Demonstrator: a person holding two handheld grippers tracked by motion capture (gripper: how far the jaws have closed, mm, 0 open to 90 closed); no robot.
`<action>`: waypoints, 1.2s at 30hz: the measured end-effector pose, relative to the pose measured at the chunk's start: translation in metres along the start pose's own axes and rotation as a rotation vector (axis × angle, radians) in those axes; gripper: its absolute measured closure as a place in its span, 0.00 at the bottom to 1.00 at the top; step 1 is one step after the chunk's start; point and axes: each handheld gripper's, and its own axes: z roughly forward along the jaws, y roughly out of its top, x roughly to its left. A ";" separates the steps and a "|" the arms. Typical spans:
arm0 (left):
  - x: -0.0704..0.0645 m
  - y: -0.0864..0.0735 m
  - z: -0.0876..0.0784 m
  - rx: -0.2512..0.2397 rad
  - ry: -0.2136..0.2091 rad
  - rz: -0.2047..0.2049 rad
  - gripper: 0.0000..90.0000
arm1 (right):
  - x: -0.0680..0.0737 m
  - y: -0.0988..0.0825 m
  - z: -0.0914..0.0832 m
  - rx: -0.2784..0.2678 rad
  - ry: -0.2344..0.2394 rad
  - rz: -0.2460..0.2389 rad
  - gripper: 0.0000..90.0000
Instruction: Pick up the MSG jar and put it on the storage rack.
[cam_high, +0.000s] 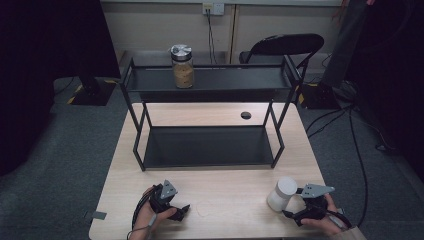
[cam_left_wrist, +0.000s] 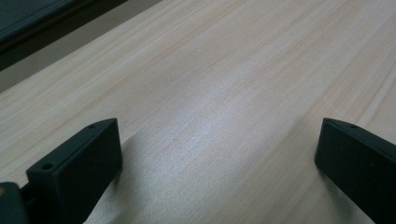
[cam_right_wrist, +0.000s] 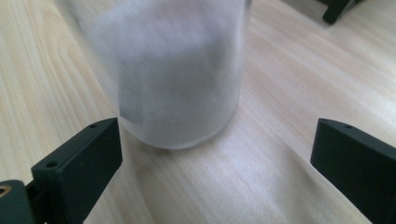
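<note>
the right hand-held gripper is sitting wide open just short of a white jar on the wooden surface; the left hand-held gripper is gaping over bare wood.

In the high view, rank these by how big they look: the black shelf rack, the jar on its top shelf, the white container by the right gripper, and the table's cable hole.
1. Black shelf rack
2. Jar and white container: too alike to rank
3. Cable hole

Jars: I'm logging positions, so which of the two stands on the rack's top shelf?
The glass jar with the metal lid and tan contents. The white jar stands on the table, by the right hand-held gripper.
</note>
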 end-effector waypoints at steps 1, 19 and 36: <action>0.000 0.000 0.000 0.000 0.000 0.000 0.00 | 0.001 0.000 0.000 -0.009 0.002 0.001 0.01; 0.000 0.000 0.000 0.000 0.000 0.000 0.00 | -0.004 0.007 -0.004 -0.189 0.078 0.048 0.11; 0.000 0.000 0.000 0.000 0.000 0.000 0.00 | 0.001 0.020 -0.004 -0.191 0.070 -0.006 0.36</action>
